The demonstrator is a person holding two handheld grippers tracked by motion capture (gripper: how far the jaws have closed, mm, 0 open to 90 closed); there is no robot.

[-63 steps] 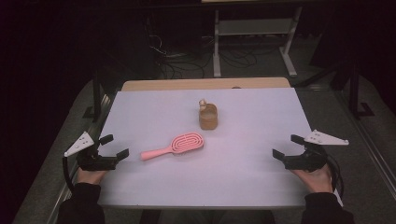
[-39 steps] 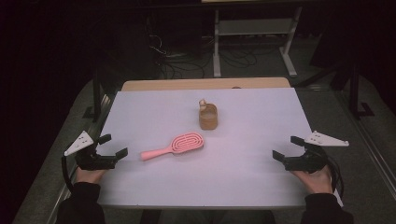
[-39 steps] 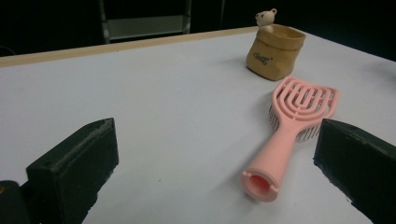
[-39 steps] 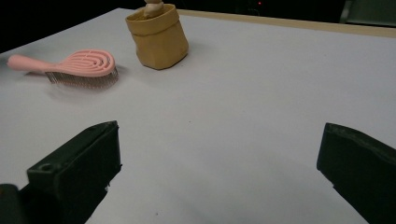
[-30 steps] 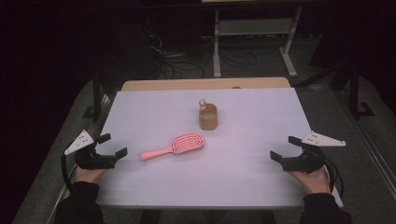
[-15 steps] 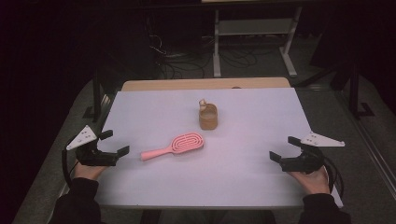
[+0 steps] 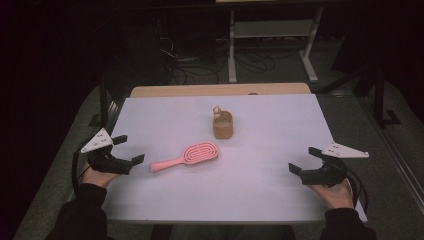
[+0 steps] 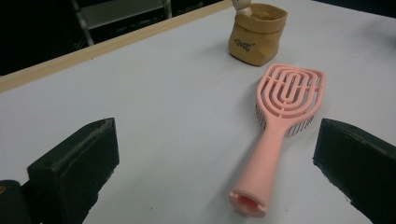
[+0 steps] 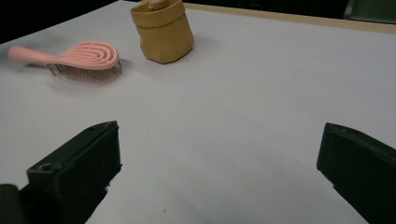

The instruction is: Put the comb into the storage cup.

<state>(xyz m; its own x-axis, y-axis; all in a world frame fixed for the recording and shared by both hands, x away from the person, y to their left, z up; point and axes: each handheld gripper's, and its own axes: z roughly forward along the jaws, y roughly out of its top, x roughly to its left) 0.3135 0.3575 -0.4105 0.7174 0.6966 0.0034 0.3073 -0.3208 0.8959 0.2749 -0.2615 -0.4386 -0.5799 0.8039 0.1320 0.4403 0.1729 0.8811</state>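
Pink hairbrush (image 7: 186,156) handle toward left tongs (image 7: 129,150); both tongs released, right tongs (image 7: 303,161) apart.

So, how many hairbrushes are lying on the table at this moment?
1. The pink hairbrush lies on the white table, in front of the tan pouch, its handle pointing toward the left gripper. Nothing here could hide another.

The high view is dim and slightly soft: the white table top (image 7: 260,180) is the one lit surface, and the floor and frames beyond its far edge sink into near black. Light falls from above, so the pink hairbrush (image 8: 280,126) and the tan paper pouch (image 9: 162,32) cast short, faint shadows. In both gripper views, the near jaws are blurred.
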